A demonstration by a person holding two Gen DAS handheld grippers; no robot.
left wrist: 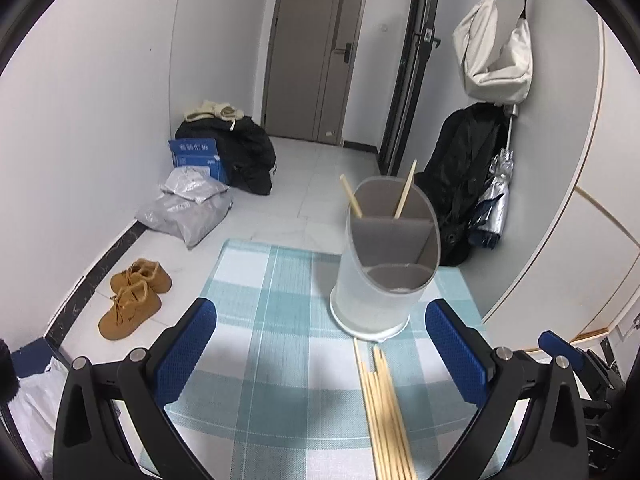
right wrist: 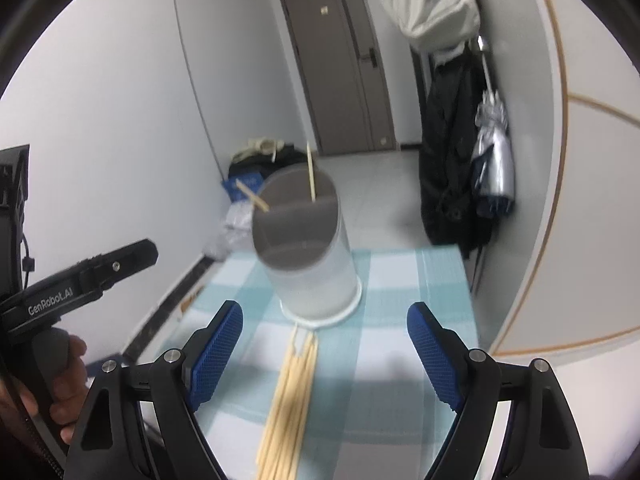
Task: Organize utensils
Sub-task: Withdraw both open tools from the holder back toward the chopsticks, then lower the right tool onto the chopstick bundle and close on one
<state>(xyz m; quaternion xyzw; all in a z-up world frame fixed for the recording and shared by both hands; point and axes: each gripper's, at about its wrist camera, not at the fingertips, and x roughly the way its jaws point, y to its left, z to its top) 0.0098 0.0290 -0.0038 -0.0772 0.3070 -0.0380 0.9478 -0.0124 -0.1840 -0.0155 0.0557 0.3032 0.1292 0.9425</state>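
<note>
On the blue-and-white checked tabletop point(left wrist: 256, 320) a bundle of pale wooden chopsticks point(right wrist: 290, 392) lies just before a frosted white cylindrical utensil holder point(left wrist: 380, 272), where two chopsticks point(left wrist: 405, 192) lean. Left tool point(left wrist: 320, 356) and right tool point(right wrist: 325, 354) both gape wide, gripping nothing.

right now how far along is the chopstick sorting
Early days. Done: two chopsticks already stand in the back compartment of the white holder. In hand: nothing; the left gripper and right gripper are both open and empty above the checked cloth. Left: the whole bundle of chopsticks lying on the cloth in front of the holder is yet to go in.
</note>
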